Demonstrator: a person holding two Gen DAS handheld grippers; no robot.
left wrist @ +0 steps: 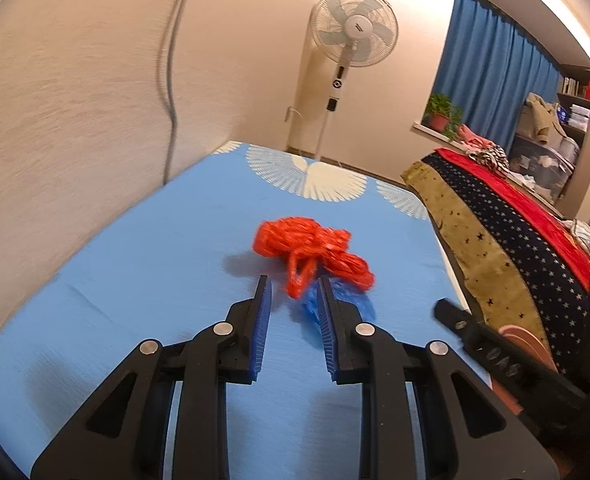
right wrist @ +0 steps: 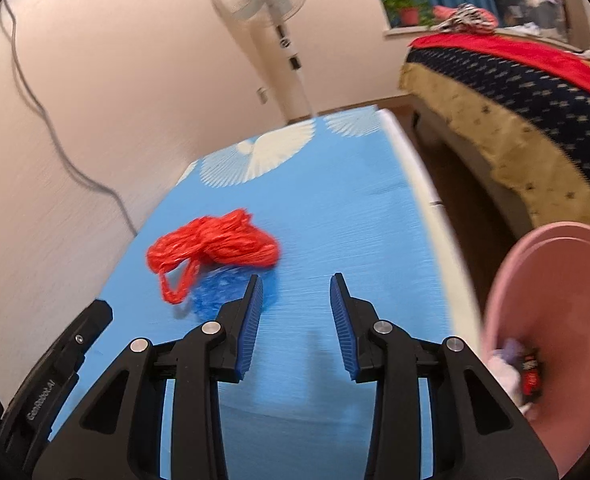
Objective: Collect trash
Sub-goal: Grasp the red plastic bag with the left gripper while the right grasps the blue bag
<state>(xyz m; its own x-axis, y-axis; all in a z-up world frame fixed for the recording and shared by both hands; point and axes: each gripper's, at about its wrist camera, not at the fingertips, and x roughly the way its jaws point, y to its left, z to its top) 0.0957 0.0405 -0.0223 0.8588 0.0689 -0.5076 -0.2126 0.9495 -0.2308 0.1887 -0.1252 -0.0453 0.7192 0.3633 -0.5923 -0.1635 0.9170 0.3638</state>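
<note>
Lying just ahead of left claw (left wrist: pixel 294 286), red bag (left wrist: pixel 309 248), jaws apart

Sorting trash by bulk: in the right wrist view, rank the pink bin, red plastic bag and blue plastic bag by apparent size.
1. Pink bin, though it sits nearest the camera and is cut by the frame.
2. Red plastic bag.
3. Blue plastic bag, partly hidden behind the right gripper, so unsure.

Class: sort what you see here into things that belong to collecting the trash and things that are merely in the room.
Belongs to the job: red plastic bag, blue plastic bag, pink bin with trash inside.

Just there: standing fan, potted plant, blue curtain, starred blanket.
</note>
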